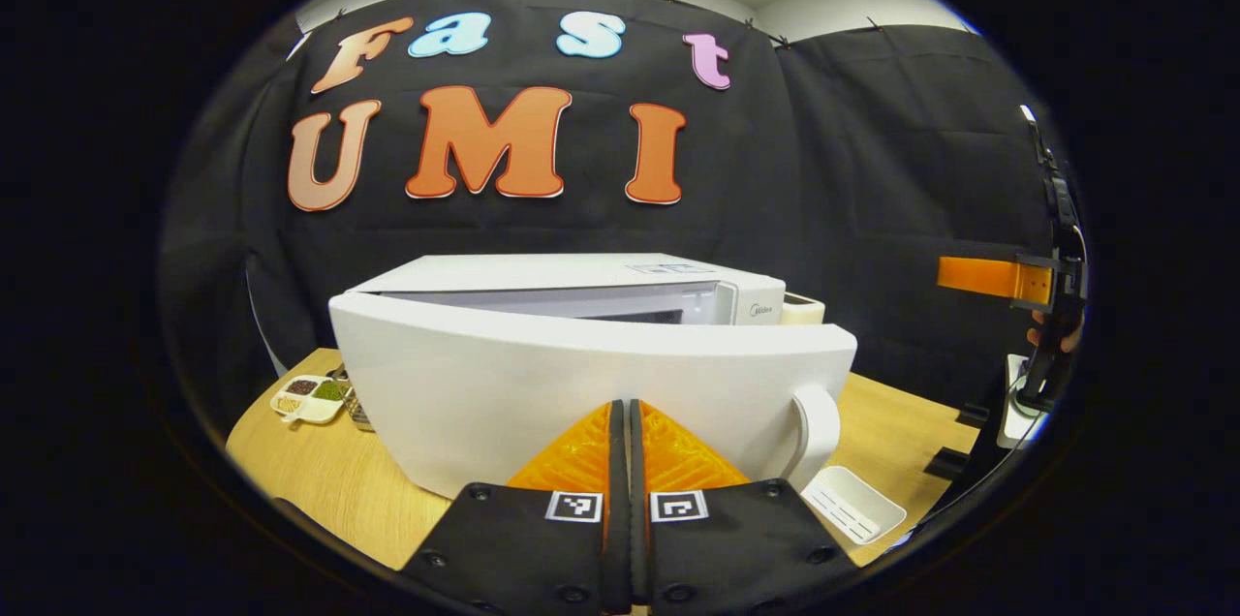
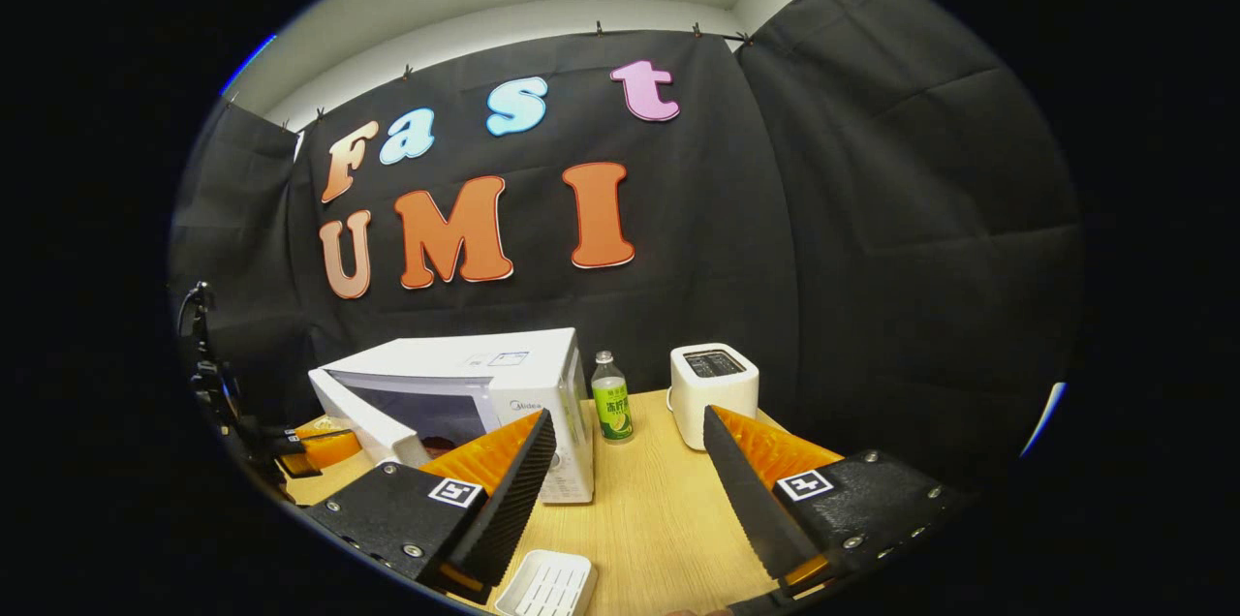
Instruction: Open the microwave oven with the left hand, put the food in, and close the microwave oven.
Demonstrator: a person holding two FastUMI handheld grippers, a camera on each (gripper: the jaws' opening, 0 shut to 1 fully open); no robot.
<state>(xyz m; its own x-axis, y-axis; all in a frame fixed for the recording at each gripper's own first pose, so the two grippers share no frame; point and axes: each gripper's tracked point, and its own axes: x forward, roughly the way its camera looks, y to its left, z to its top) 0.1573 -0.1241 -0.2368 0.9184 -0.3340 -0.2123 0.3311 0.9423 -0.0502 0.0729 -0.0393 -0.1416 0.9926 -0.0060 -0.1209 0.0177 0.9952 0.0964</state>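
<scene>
The microwave oven (image 1: 542, 306) is white all over, its door (image 1: 581, 403) and curved handle (image 1: 817, 422) the same plain white, with a darker window seen in the right gripper view. The desk (image 2: 649, 519) is pale wood with a fine grain. The left tool (image 1: 628, 417) has bright orange fingers with a ribbed herringbone texture on black bodies — each body carries a small black-and-white square marker. The right tool (image 2: 630, 461) is the same orange, with black ridged pads. A bottle (image 2: 611, 400) wears a green label and white cap; the toaster (image 2: 713, 393) is white with a dark top. A white divided tray (image 1: 308, 398) holds brown, green and tan fillings — a white slotted dish (image 2: 547, 585) lies plain.
</scene>
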